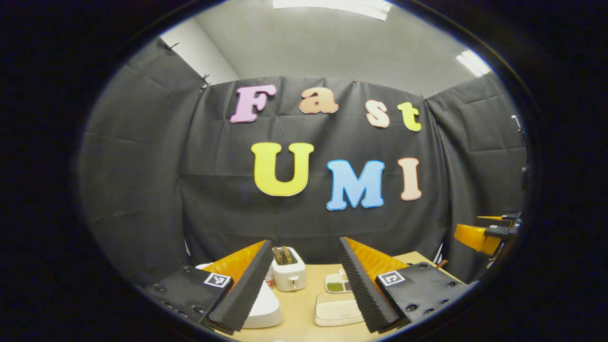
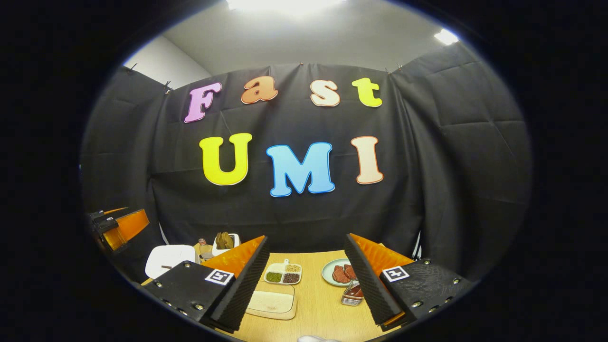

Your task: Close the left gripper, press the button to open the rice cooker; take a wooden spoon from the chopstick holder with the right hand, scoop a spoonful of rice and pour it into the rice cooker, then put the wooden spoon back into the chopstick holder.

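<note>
Both claws, left (image 1: 304, 285) and right (image 2: 306, 280), hover agape, empty, above the desk (image 2: 323, 304); rice cooker (image 1: 263, 306) lid down at its left edge: stage undeterminable.

You get even, bright light from ceiling panels (image 1: 332, 7) at the top of both views; the one (image 2: 285, 4) in the right gripper view blows out to glare. Straight lines bow toward the edges. Focus holds sharp, and shadows stay soft.

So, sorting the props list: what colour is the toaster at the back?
White; the toaster shows best in the left gripper view, between the tool's fingers.
</note>
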